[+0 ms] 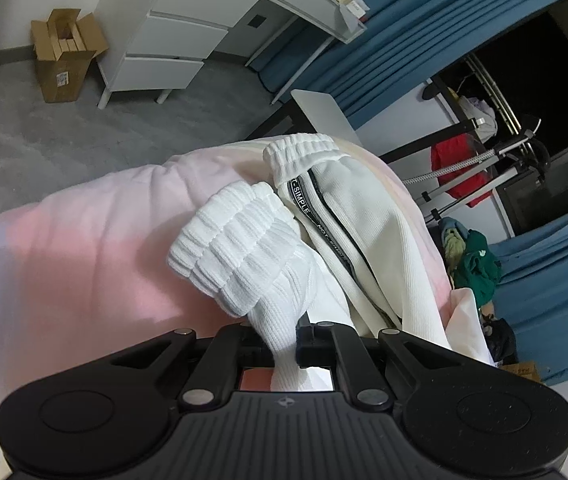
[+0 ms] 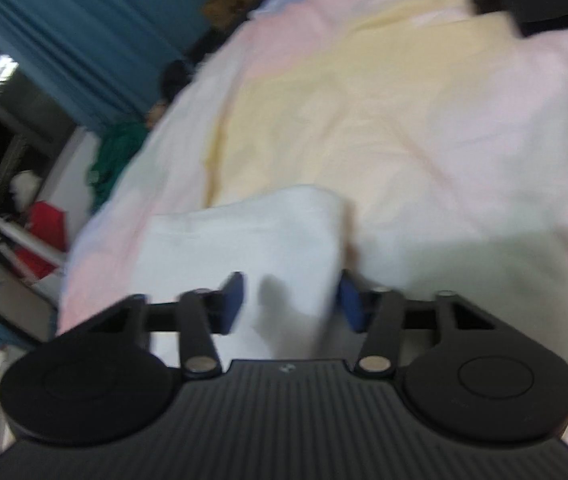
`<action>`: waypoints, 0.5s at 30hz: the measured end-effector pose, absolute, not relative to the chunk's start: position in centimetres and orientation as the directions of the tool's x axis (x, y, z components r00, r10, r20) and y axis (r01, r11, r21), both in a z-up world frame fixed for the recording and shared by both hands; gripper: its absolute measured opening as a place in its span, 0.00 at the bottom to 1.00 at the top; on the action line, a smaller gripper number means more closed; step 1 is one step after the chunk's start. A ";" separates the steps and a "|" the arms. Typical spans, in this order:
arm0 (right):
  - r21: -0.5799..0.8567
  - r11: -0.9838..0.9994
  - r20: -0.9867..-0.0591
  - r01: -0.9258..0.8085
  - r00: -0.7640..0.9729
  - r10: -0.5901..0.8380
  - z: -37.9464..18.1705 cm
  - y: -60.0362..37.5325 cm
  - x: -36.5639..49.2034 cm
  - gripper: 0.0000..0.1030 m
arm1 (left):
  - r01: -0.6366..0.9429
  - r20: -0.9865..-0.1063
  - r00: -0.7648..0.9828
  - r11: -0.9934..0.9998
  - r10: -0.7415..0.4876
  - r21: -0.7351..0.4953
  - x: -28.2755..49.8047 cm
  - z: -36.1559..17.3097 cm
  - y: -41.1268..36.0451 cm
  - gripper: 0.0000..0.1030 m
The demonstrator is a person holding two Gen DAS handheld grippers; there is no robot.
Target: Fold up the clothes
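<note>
Cardboard box (image 1: 63, 54), brown with its flaps open, stands on the grey floor at the far left of the left wrist view; card dividers show inside, but what they hold is hidden. Next comes the white ribbed-knit trousers (image 1: 324, 216) with a black lettered side stripe, lying on the pink and yellow bed sheet (image 1: 95, 240). The left gripper (image 1: 290, 354) is clamped tight on bunched fabric just below one ribbed cuff. In the blurred right wrist view, the right gripper (image 2: 290, 304) has its blue pads either side of white cloth; whether they press on it I cannot tell. I judge the knit light, soft and floppy, with no stiffness, so it will sag and slip; cuffs and elastic waistband give the firmest hold.
</note>
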State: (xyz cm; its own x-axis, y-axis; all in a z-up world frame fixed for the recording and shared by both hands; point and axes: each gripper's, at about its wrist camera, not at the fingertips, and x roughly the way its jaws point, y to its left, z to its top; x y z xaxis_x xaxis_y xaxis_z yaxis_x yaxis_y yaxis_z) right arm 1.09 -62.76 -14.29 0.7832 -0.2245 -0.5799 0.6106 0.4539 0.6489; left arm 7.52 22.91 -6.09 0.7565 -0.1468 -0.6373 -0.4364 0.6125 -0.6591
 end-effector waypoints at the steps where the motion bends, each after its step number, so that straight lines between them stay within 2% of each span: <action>1: 0.656 0.466 -0.563 0.594 0.796 -0.221 -14.4 -62.8 1.5 0.09 | -0.438 -0.638 0.756 0.610 -0.146 -0.660 7.6 -6.1 22.9 0.07; 7: 0.683 0.496 -0.412 0.537 0.843 -0.345 -10.7 -62.9 -1.1 0.05 | -0.436 -0.643 0.749 0.613 -0.159 -0.659 7.7 -6.0 23.1 0.07; 10: 0.682 0.445 -0.394 0.580 0.804 -0.445 -10.0 -64.2 -4.5 0.05 | -0.440 -0.662 0.728 0.619 -0.178 -0.650 7.6 -5.7 23.4 0.07; 15: 0.572 0.380 -0.550 0.727 0.684 -0.480 -13.4 -65.1 -7.7 0.05 | -0.451 -0.714 0.679 0.670 -0.172 -0.590 7.3 -4.7 23.5 0.06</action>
